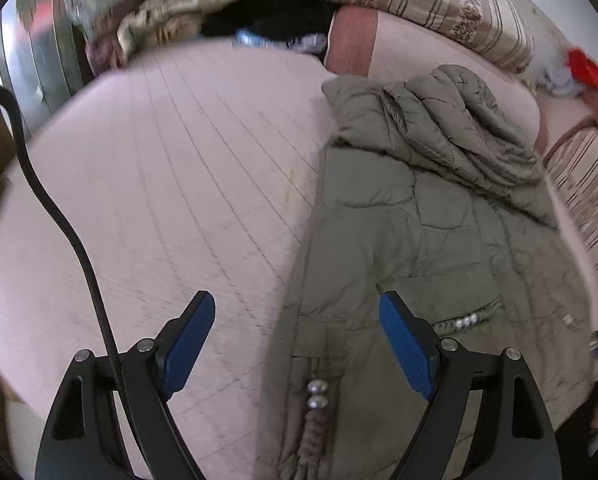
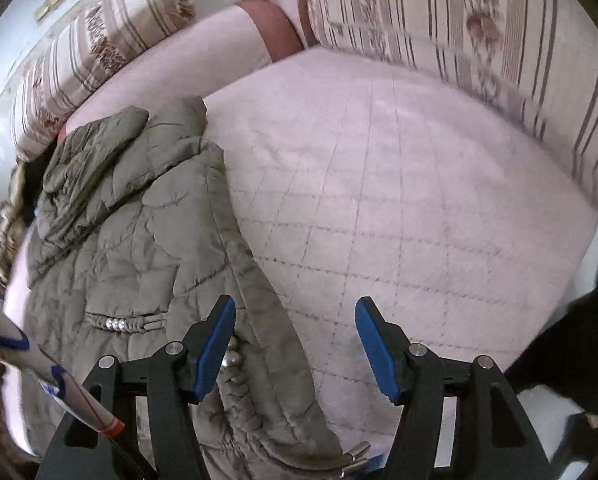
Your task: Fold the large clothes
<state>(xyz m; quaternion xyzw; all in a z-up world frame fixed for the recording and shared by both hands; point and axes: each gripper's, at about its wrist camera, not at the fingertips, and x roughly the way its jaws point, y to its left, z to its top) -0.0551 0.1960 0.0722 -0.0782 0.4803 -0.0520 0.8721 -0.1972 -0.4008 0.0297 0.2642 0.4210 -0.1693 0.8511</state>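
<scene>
Both grippers' jaws gape empty over the olive coat (image 1: 419, 240), its hem cut off.

Bare quilt (image 2: 399, 208) lies open; striped cushions (image 2: 479, 28) wall its edges.

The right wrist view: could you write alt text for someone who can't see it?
An olive-green quilted coat lies folded lengthwise on a pink quilted bedspread, seen from above. Black tongs with blue pads, the right tongs, are opening over the coat's edge, gripping nothing. Striped cushions line the far side.
</scene>
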